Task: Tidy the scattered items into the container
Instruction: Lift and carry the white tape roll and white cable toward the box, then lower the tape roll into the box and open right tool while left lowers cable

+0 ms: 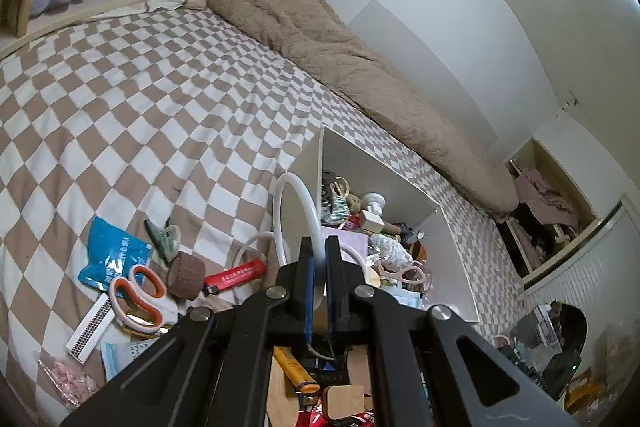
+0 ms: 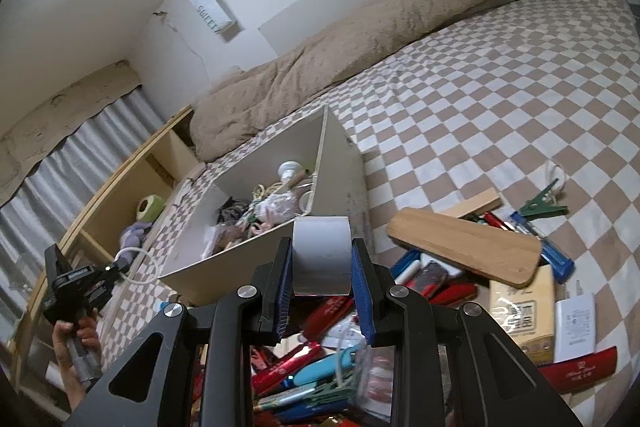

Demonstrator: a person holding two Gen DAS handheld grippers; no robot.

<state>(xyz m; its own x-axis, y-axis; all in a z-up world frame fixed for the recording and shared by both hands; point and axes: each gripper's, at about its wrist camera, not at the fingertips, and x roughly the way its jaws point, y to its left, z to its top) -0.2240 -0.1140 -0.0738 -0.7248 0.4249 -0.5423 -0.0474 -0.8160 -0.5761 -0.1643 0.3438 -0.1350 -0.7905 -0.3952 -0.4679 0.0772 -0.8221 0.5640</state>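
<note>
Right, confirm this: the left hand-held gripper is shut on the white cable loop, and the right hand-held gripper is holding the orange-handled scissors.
Not the scissors; they lie on the checkered bedspread, per the left wrist view. The right wrist view shows the right hand-held gripper shut on a grey tape roll. The left hand-held gripper does grip the white cable loop.

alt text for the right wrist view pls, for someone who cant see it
The right claw grips a roll of grey tape above a heap of pens and packets on a checkered bed. Just beyond stands an open white box partly filled with small items. At far left, the left claw holds a white cable.
</note>
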